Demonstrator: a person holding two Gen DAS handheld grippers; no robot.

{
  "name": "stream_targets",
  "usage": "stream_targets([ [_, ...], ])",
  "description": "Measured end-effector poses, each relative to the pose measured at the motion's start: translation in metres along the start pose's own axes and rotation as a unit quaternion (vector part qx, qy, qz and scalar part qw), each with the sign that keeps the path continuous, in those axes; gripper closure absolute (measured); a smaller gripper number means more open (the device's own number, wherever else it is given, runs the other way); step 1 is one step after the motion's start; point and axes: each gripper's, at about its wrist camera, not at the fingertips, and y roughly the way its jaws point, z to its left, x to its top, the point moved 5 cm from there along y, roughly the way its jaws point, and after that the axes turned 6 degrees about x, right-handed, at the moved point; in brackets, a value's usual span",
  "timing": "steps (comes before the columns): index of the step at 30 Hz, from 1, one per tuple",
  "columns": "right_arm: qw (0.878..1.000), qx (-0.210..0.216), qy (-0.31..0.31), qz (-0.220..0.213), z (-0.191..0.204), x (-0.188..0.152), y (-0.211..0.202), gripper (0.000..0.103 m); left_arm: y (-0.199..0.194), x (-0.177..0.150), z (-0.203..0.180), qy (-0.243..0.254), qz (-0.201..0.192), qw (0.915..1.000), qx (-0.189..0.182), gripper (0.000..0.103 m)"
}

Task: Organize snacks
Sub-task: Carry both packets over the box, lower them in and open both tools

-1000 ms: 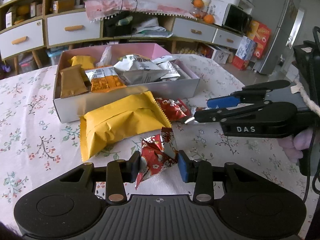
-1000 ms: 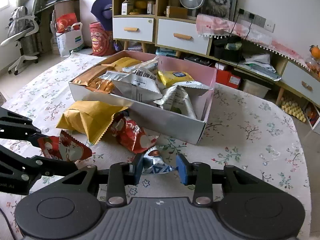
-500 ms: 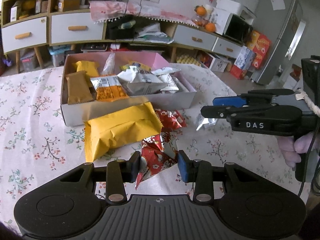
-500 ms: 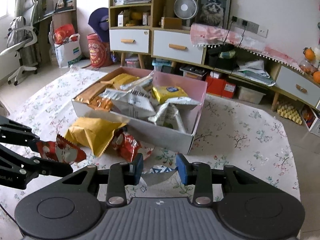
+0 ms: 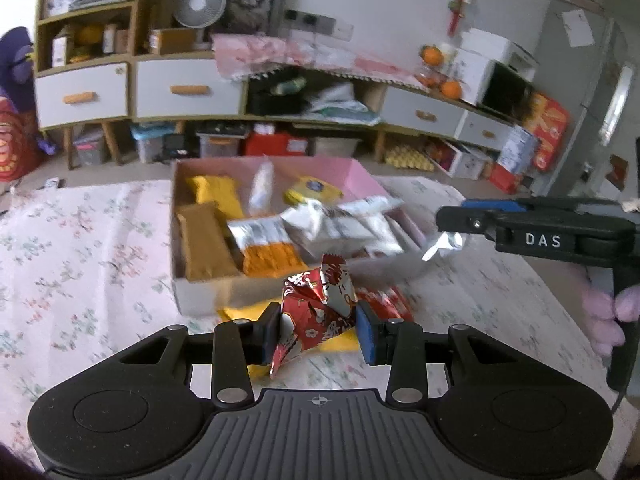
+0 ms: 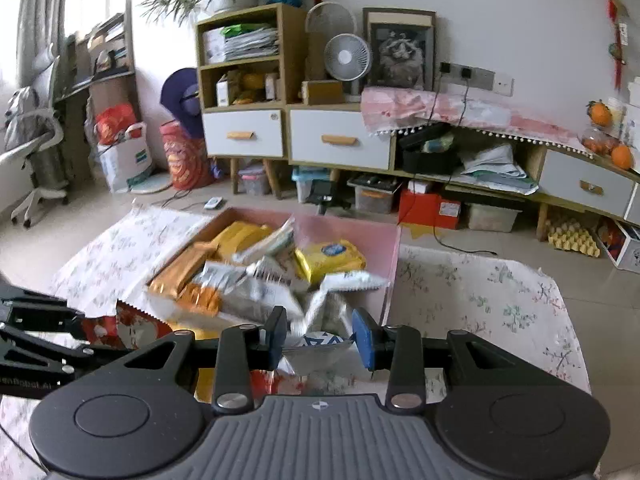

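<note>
My left gripper (image 5: 319,333) is shut on a crumpled red snack packet (image 5: 320,304) and holds it above the table, just short of the snack box (image 5: 180,284). The box has a pink inner wall and holds several yellow, orange and silver packets. My right gripper (image 6: 319,338) is shut on a small silver and blue packet (image 6: 320,351), also lifted in front of the box (image 6: 360,240). In the left wrist view the right gripper (image 5: 452,216) comes in from the right with the silver packet (image 5: 442,246) hanging from its tips. In the right wrist view the left gripper (image 6: 76,330) shows at the left edge.
A yellow packet (image 5: 236,314) and another red packet (image 5: 386,304) lie on the floral tablecloth (image 5: 80,264) before the box. A hand in a purple glove (image 5: 604,320) grips the right tool. Low cabinets and floor clutter stand beyond the table.
Both grippers have risen from the tablecloth, each carrying its packet. The box and the loose packets now sit lower and farther off in both views.
</note>
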Motion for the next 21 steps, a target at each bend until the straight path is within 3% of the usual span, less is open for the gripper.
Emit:
stream_targets([
  [14, 0.997, -0.033, 0.068, -0.031, -0.019, 0.043, 0.045, 0.093, 0.064, 0.066, 0.006, 0.002, -0.018, 0.9992, 0.037, 0.067],
  [21, 0.994, -0.036, 0.096, -0.034, -0.035, 0.057, 0.075, 0.093, 0.096, 0.077, 0.005, 0.017, -0.021, 0.9987, 0.043, 0.066],
])
